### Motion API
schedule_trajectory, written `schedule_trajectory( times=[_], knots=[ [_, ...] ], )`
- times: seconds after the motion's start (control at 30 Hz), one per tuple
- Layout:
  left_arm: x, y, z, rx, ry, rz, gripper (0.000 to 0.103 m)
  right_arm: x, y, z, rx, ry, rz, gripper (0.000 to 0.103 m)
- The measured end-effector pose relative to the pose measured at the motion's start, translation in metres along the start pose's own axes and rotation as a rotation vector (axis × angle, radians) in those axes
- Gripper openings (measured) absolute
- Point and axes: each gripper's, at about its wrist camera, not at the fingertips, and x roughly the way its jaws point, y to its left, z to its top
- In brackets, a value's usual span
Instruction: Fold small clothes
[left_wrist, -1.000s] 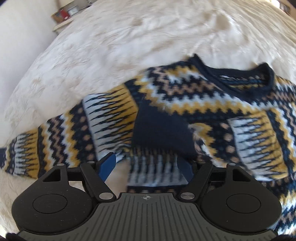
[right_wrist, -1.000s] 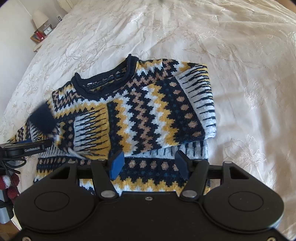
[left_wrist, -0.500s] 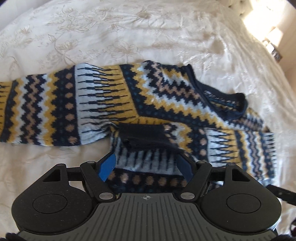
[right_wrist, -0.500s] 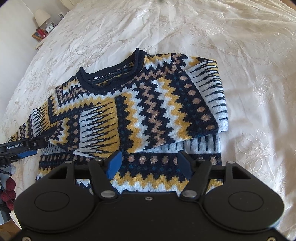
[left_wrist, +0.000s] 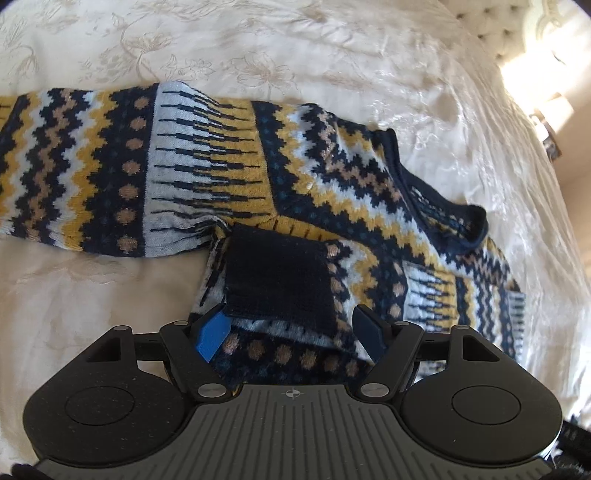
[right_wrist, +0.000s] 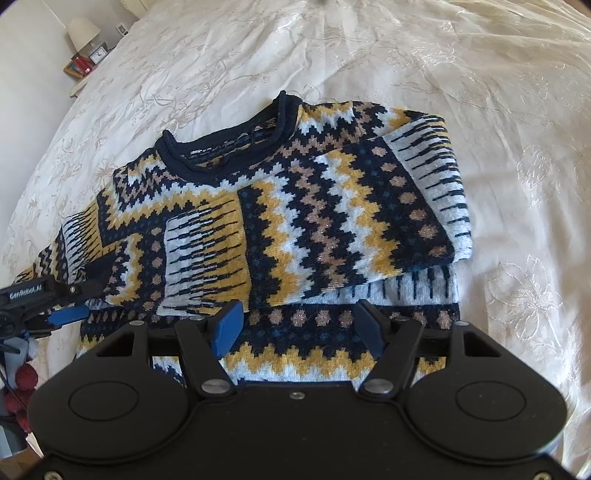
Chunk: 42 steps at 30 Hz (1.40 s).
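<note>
A navy, yellow and white patterned sweater (right_wrist: 295, 221) lies on a cream bedspread (right_wrist: 498, 110). Its right sleeve is folded across the chest, and the navy cuff (left_wrist: 280, 273) of that sleeve rests near the sweater's left side. The left sleeve (left_wrist: 92, 173) still stretches out flat to the left. My left gripper (left_wrist: 291, 332) is open, low over the cuff and the hem, holding nothing. It shows at the left edge of the right wrist view (right_wrist: 55, 306). My right gripper (right_wrist: 299, 328) is open and empty above the sweater's hem (right_wrist: 332, 358).
A nightstand (right_wrist: 85, 62) with a lamp, a clock and red items stands beyond the bed's far left corner. A tufted headboard (left_wrist: 517, 29) and sunlit items are at the upper right of the left wrist view. Bare bedspread surrounds the sweater.
My left gripper has let go of the navy cuff, which now lies on the sweater, and swung left and lower toward the sweater's side. The right gripper moved slightly closer to the hem.
</note>
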Motion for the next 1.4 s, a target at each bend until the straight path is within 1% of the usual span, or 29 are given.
schedule_trajectory(
  times=[0.1, 0.17, 0.2, 0.23, 0.27, 0.3, 0.33, 0.43, 0.47, 0.5, 0.53, 0.57, 0.63, 0.67, 0.7, 0.77, 0.83, 0.87, 0.93, 0.97, 1.07, 1.13, 1.17, 1.2, 1.23, 1.27, 1.3, 1.4],
  knots=[
    [0.004, 0.002, 0.006, -0.045, 0.001, -0.024, 0.07, 0.0, 0.0, 0.0, -0.003, 0.002, -0.004, 0.07],
    [0.004, 0.005, 0.006, -0.085, -0.019, -0.051, 0.069, 0.0, -0.001, 0.0, -0.002, 0.002, -0.008, 0.07],
    [0.004, 0.006, 0.006, -0.101, -0.037, -0.068, 0.063, 0.0, -0.001, 0.0, -0.002, 0.002, -0.009, 0.07],
    [0.004, 0.007, 0.006, -0.109, -0.052, -0.083, 0.043, 0.001, -0.002, 0.0, -0.001, 0.003, -0.011, 0.07],
    [0.005, 0.007, 0.006, -0.106, -0.053, -0.091, 0.03, 0.001, -0.003, 0.0, 0.0, 0.004, -0.013, 0.07],
    [0.004, 0.004, 0.008, -0.09, -0.049, -0.088, 0.011, 0.001, -0.004, 0.001, 0.001, 0.005, -0.014, 0.07],
    [0.001, -0.002, 0.009, -0.052, -0.064, -0.066, 0.006, 0.001, -0.006, 0.001, 0.002, 0.006, -0.016, 0.07],
    [-0.023, -0.028, 0.012, 0.143, -0.188, 0.002, 0.006, 0.001, -0.008, 0.001, 0.003, 0.001, -0.022, 0.07],
    [-0.03, -0.033, 0.013, 0.188, -0.224, 0.011, 0.006, 0.0, -0.009, 0.001, 0.002, -0.002, -0.026, 0.07],
    [-0.031, -0.035, 0.014, 0.218, -0.241, 0.022, 0.006, 0.0, -0.01, 0.002, 0.002, -0.004, -0.029, 0.07],
    [-0.028, -0.035, 0.016, 0.238, -0.225, 0.04, 0.006, 0.0, -0.012, 0.002, 0.004, -0.005, -0.031, 0.07],
    [-0.02, -0.033, 0.018, 0.244, -0.183, 0.054, 0.007, 0.001, -0.013, 0.003, 0.006, -0.004, -0.032, 0.07],
    [-0.004, -0.026, 0.02, 0.211, -0.084, 0.067, 0.009, 0.003, -0.014, 0.004, 0.008, -0.002, -0.035, 0.07],
    [0.001, -0.023, 0.019, 0.192, -0.053, 0.075, 0.009, 0.003, -0.014, 0.005, 0.005, -0.003, -0.037, 0.07],
    [0.004, -0.02, 0.016, 0.182, -0.042, 0.088, 0.009, 0.003, -0.014, 0.007, 0.0, -0.007, -0.038, 0.07],
    [0.007, -0.018, 0.008, 0.177, -0.029, 0.117, 0.014, 0.002, -0.012, 0.01, -0.016, -0.021, -0.04, 0.07],
    [0.01, -0.013, 0.0, 0.165, -0.015, 0.136, 0.029, 0.003, -0.011, 0.015, -0.033, -0.032, -0.041, 0.071],
    [0.01, -0.009, -0.003, 0.156, -0.015, 0.134, 0.029, 0.004, -0.012, 0.018, -0.04, -0.033, -0.041, 0.072],
    [0.009, -0.004, -0.006, 0.143, -0.019, 0.119, 0.033, 0.01, -0.012, 0.023, -0.057, -0.035, -0.04, 0.078],
    [0.008, -0.002, -0.007, 0.139, -0.019, 0.112, 0.034, 0.013, -0.013, 0.024, -0.068, -0.032, -0.048, 0.078],
    [0.01, 0.001, -0.007, 0.133, -0.004, 0.085, 0.048, 0.03, -0.017, 0.028, -0.084, 0.011, -0.088, 0.078],
    [0.013, 0.0, -0.008, 0.142, 0.007, 0.07, 0.066, 0.038, -0.022, 0.028, -0.075, 0.032, -0.094, 0.078],
    [0.015, -0.002, -0.009, 0.157, 0.011, 0.067, 0.07, 0.041, -0.023, 0.028, -0.075, 0.041, -0.095, 0.079],
    [0.016, -0.006, -0.01, 0.179, 0.014, 0.073, 0.074, 0.044, -0.024, 0.028, -0.078, 0.047, -0.097, 0.081],
    [0.018, -0.01, -0.012, 0.205, 0.016, 0.09, 0.075, 0.047, -0.024, 0.027, -0.086, 0.053, -0.096, 0.085],
    [0.021, -0.015, -0.014, 0.231, 0.017, 0.107, 0.077, 0.05, -0.024, 0.026, -0.092, 0.059, -0.092, 0.087],
    [0.024, -0.018, -0.016, 0.253, 0.018, 0.12, 0.08, 0.053, -0.024, 0.025, -0.096, 0.064, -0.088, 0.091],
    [0.03, -0.023, -0.02, 0.276, 0.01, 0.144, 0.085, 0.06, -0.021, 0.022, -0.118, 0.076, -0.085, 0.099]
  ],
)
